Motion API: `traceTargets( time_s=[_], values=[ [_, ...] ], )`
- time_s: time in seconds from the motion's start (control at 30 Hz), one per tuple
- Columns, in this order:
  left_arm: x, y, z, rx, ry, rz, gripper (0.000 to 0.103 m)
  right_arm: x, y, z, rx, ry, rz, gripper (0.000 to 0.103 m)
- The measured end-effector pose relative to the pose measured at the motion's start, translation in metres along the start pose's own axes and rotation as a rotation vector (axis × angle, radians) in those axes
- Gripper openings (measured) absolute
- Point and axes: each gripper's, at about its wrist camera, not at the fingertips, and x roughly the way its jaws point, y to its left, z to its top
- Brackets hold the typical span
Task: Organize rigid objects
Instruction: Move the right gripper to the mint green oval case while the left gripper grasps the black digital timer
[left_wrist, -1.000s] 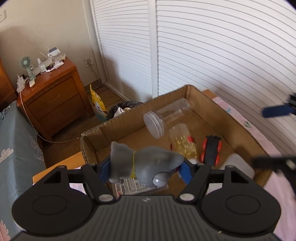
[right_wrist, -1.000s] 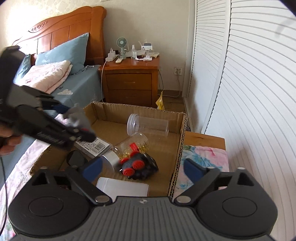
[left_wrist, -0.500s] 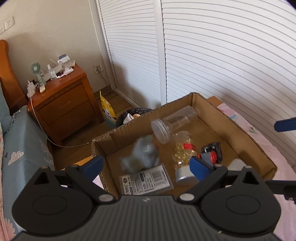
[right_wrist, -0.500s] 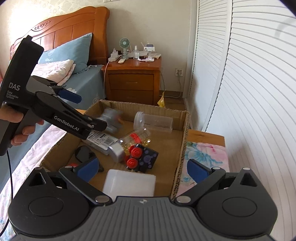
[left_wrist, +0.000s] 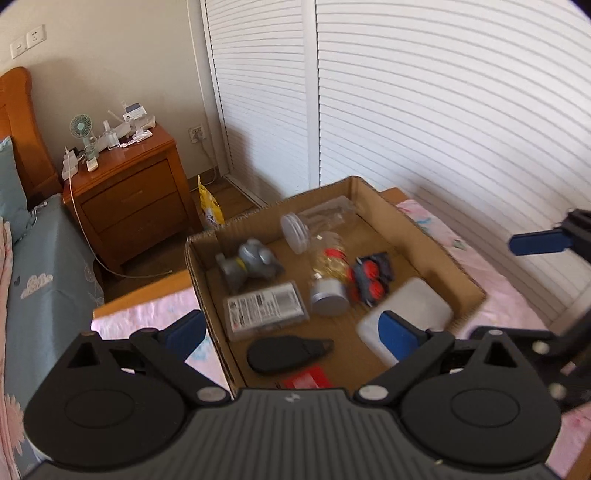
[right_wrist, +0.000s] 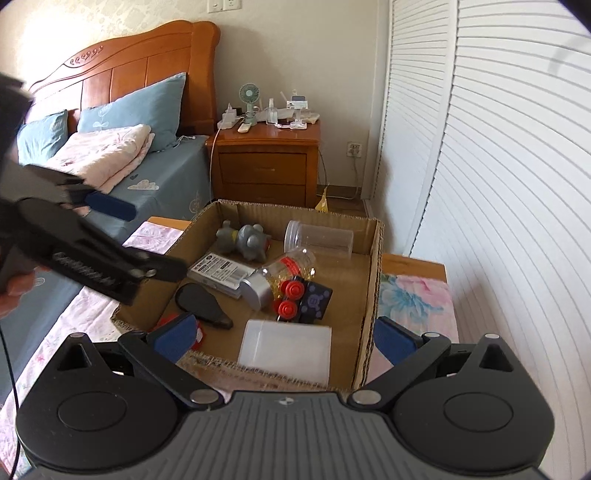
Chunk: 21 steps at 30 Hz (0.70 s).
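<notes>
A: The grey toy figure (left_wrist: 251, 260) has left the left tool (left_wrist: 291, 332); a second ago it sat between the blue pads, and now it lies on its side in the far left corner of the cardboard box (left_wrist: 424, 236).

B: And the tool itself?

A: Its jaws have just been opening and stand wide, with nothing between them. It has pulled back over the box's near left edge (the right wrist view shows it off to the left, a hand (right_wrist: 14, 291) on its grip).

B: The right tool (right_wrist: 284, 338)?

A: Released too, spread across the near right corner of the box, gripping nothing.

B: What else lies in there?

A: A labelled flat pack (left_wrist: 266, 310) just in front of the figure, a clear jar (left_wrist: 317, 225) on its side at the back wall, a bottle of yellow capsules (left_wrist: 328, 273) with a silver cap, a black toy car (right_wrist: 306, 297) with red wheels beside it, a white plastic case (right_wrist: 286, 350) at the near wall, and a black oval pouch (right_wrist: 201, 304).
</notes>
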Motion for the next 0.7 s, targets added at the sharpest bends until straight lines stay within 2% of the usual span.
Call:
traceTargets(
  time_s=[0.23,0.37,0.57,0.7],
  values=[
    [-0.047,-0.020,-0.062,-0.050,-0.069,0.043,0.102,-0.010,0.018,-0.042,0.007,-0.006,-0.010,0.103],
    [-0.059,-0.024,-0.097,-0.126,-0.089,0.030,0.102,-0.006,0.033,-0.071,-0.007,-0.019,-0.030,0.103],
    [-0.064,-0.029,-0.135,-0.192,-0.098,0.107,0.102,0.013,0.049,-0.107,0.015,0.046,-0.004,0.103],
    [-0.060,-0.028,-0.149,-0.204,-0.087,0.116,0.102,0.029,0.060,-0.120,0.017,0.097,-0.002,0.103]
  ],
)
